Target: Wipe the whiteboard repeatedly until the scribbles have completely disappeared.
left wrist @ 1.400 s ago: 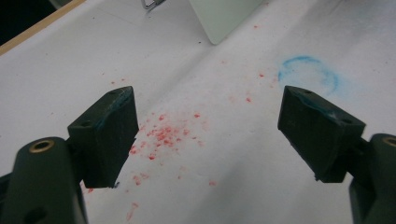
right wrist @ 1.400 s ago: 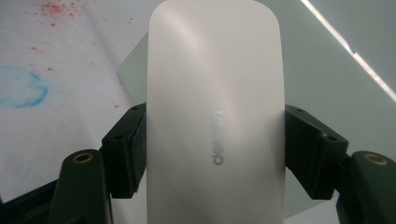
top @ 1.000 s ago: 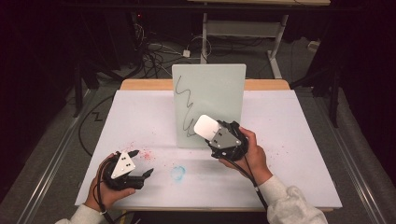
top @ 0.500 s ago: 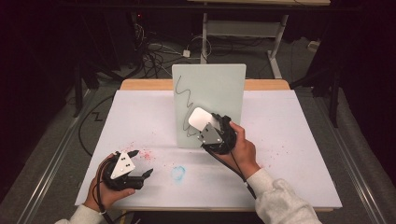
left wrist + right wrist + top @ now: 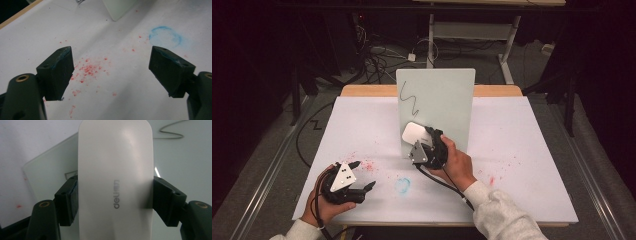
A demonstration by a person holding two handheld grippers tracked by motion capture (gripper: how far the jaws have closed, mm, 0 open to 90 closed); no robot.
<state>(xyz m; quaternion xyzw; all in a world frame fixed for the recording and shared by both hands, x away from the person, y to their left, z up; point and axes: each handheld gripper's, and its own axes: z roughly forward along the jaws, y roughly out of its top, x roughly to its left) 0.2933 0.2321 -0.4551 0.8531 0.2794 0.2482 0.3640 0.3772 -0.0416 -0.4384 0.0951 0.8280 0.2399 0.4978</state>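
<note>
An upright pale green whiteboard stands mid-table with a black squiggle drawn near its top left. My right gripper is shut on a white eraser, which is held against the board's lower left part. In the right gripper view the eraser sits clamped between both jaws, and the squiggle is at the upper right. My left gripper rests low at the front left of the table, open, nothing between its jaws.
White paper covers the table. Red specks lie under the left gripper and a blue ring smudge sits between the hands. More red specks lie right of the right forearm. Cables trail on the floor behind.
My right gripper has carried the eraser left and toward the board, down to its lower left area. The left gripper has stayed put.
</note>
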